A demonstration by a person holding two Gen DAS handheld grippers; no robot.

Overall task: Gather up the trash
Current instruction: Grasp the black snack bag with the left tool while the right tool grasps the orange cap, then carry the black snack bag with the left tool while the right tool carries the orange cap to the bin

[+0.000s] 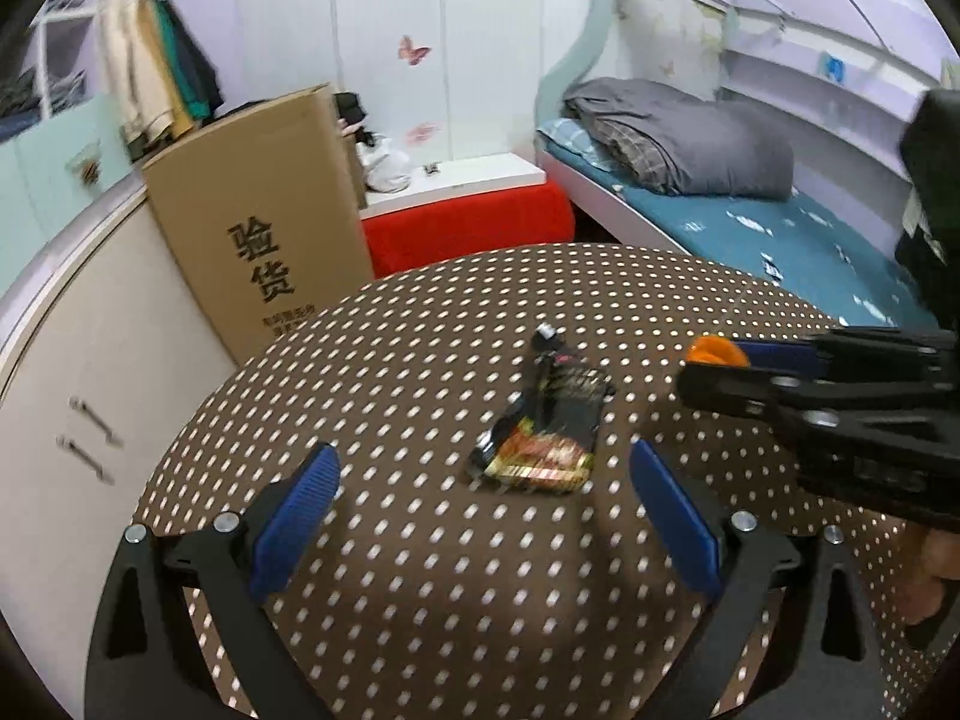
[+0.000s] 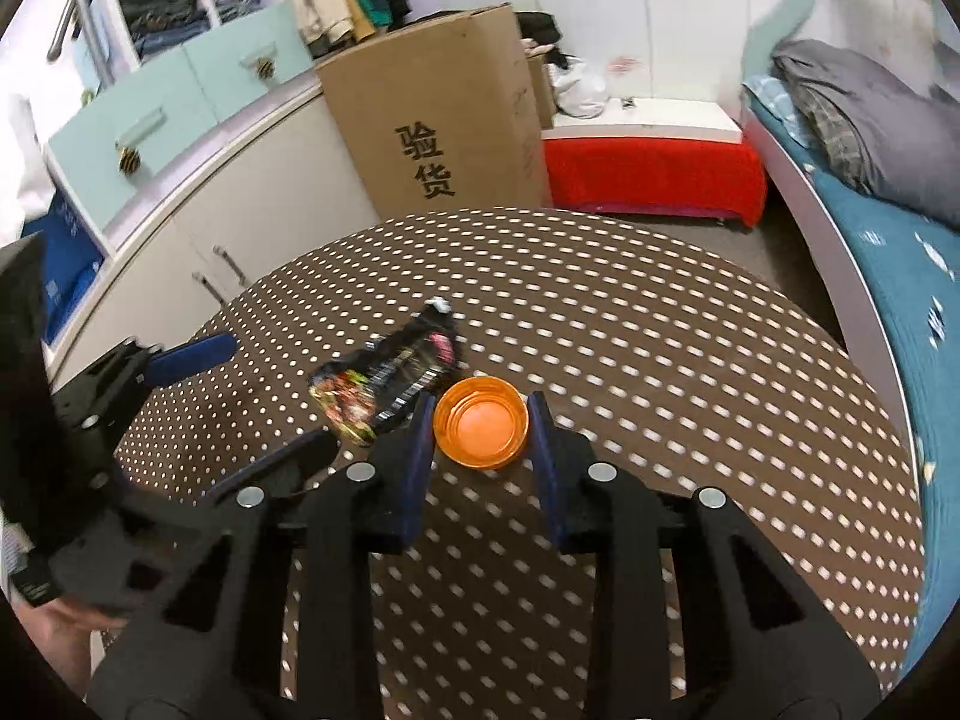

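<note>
Standing in the upper left of the left wrist view, a tall cardboard box [image 1: 258, 210] carries two large black characters, 验货, with smaller print beneath that is too blurred to read. The same box [image 2: 438, 120] shows at upper centre of the right wrist view, again marked 验货. The crumpled snack wrapper [image 1: 543, 420], black with red and gold print, lies at the middle of the polka-dot worktop [image 1: 420, 570]; its lettering is smeared and cannot be read.

The left tongs [image 1: 483, 519] sit low in their own frame, blue pads spread wide, with the wrapper just ahead of the gap and touching neither pad. In the right wrist view they [image 2: 264, 408] enter from the left edge, angled toward the wrapper [image 2: 384, 384].

The right tongs [image 2: 480, 450] point forward over the worktop [image 2: 660, 360], pads drawn in narrow on either side of an orange cap [image 2: 481, 422] whose open side faces the camera. Seen from the left wrist view, they [image 1: 714, 360] reach in from the right edge with the cap [image 1: 717, 351] at their tips, raised above the cloth.
</note>
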